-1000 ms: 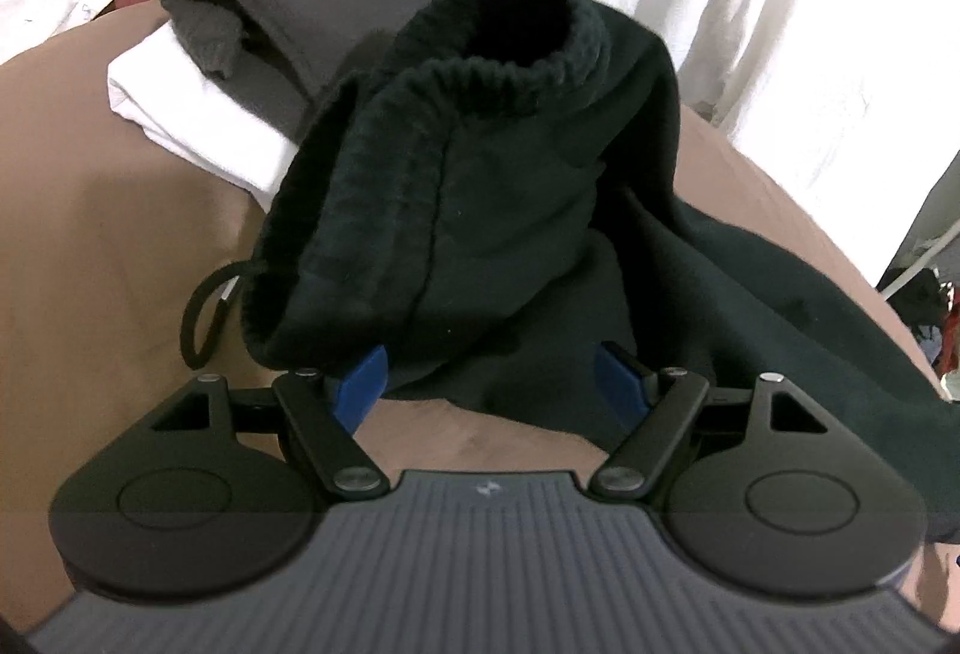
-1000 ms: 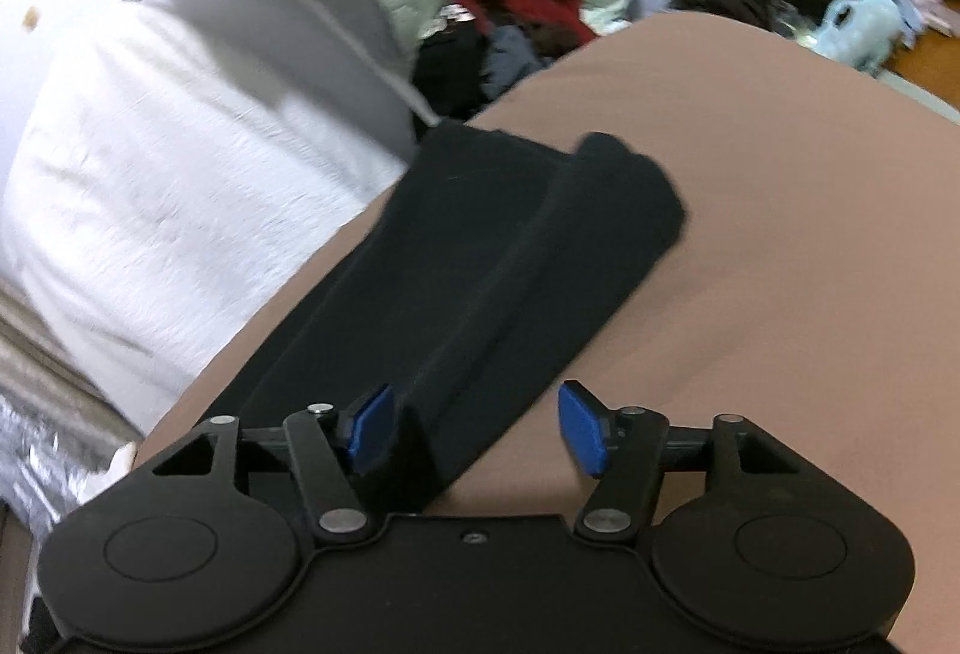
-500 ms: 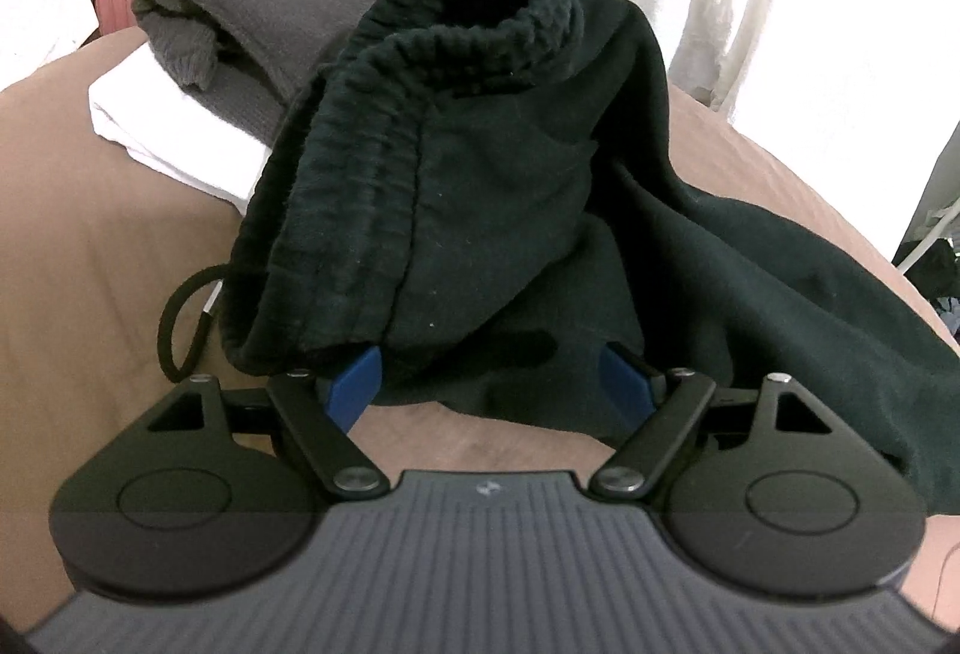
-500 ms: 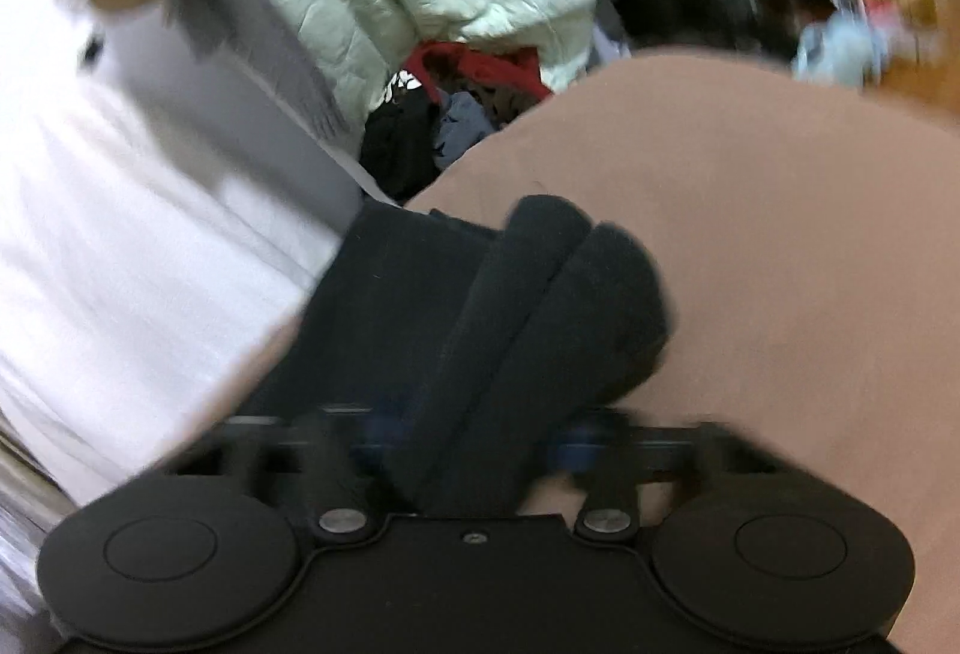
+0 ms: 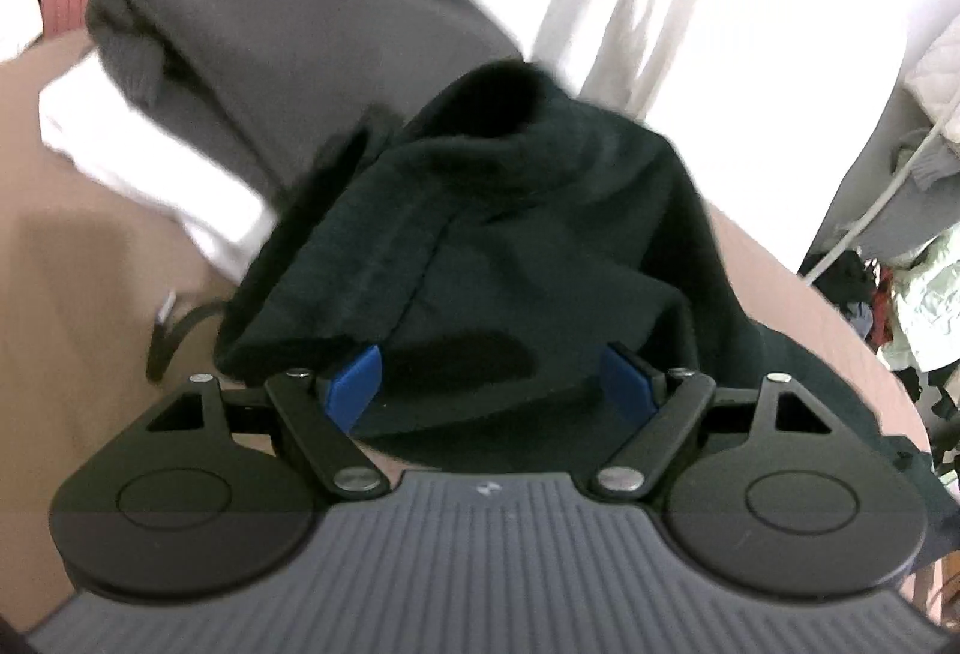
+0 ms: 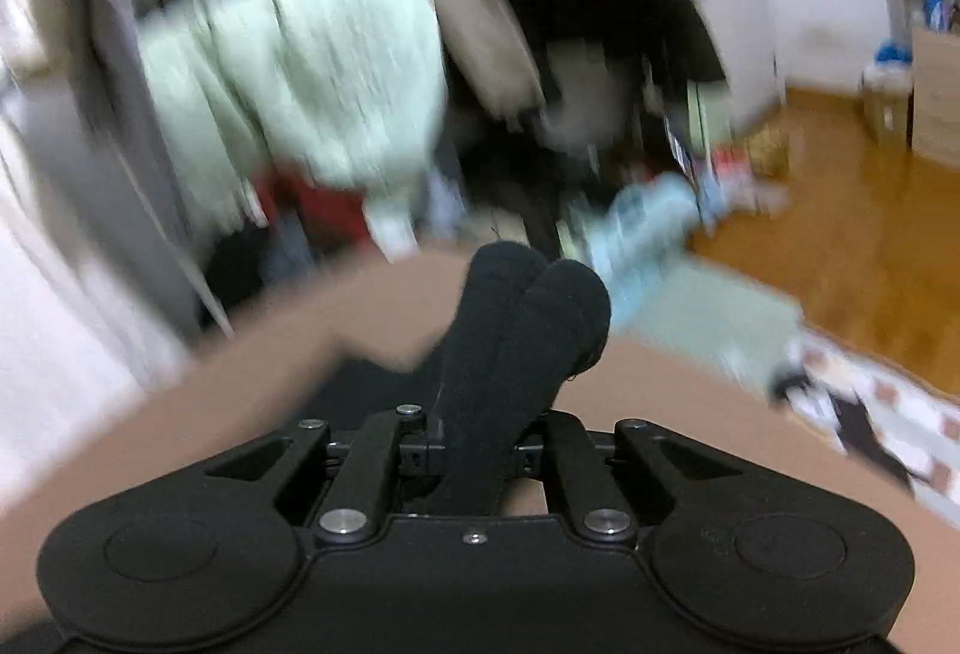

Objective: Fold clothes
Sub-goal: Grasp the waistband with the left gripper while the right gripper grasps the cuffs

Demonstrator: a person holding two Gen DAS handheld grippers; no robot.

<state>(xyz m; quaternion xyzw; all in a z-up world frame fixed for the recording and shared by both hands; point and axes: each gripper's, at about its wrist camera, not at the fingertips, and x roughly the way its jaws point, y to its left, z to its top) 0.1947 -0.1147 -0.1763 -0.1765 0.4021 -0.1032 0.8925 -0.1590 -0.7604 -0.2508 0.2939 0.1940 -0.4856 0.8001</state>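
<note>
The left claw [image 5: 492,381] has its blue fingers [image 5: 354,384] spread wide apart; the right claw [image 6: 477,453] is clamped tight on black fabric [image 6: 516,330].

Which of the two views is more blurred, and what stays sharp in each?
Right wrist view: heavy motion smear over the room; the right claw and the black trousers it clamps stay sharp. Left wrist view: milder blur on the grey garment; the left claw is crisp.
</note>
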